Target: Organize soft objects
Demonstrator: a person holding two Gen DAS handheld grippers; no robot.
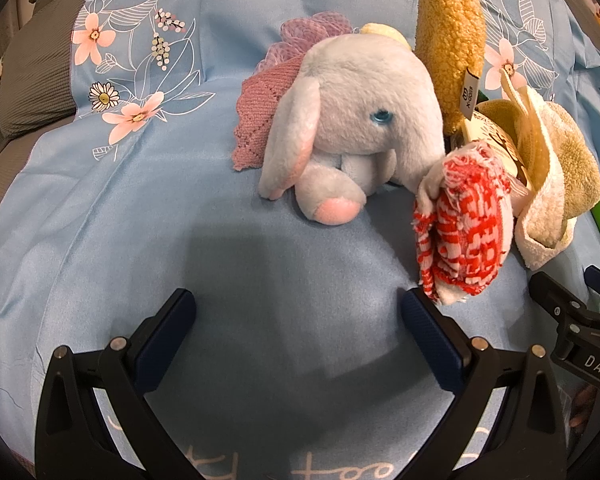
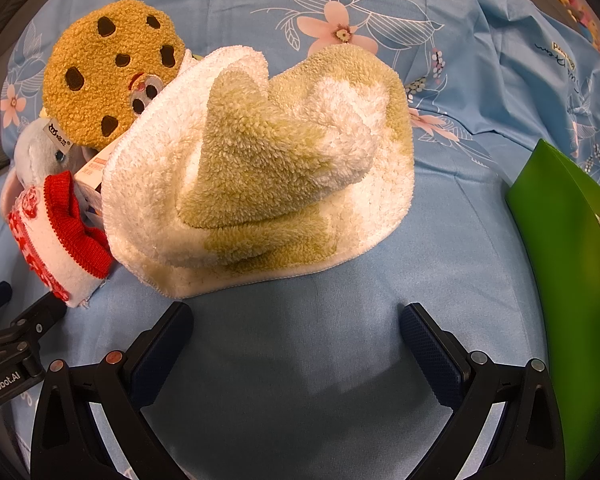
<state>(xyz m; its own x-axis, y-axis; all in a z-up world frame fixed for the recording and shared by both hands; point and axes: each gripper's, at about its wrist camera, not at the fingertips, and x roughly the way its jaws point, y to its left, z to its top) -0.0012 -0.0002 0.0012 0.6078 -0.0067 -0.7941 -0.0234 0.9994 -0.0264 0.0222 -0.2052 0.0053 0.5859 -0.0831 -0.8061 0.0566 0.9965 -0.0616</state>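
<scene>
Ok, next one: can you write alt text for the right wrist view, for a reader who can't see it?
The open right gripper hovers empty over a blue floral sheet, facing a crumpled white-and-green towel. Behind the towel to the left stands a cookie plush, with a red-and-white sock below it, and a green folder stands at the right edge.

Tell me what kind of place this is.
Probably a bedroom, on a bed: the soft things lie on a light blue floral bedsheet, with a grey pillow at its edge and plush toys like the elephant piled there.

Black triangular-framed left gripper and right gripper, ribbed navy pads, silver screws.
</scene>
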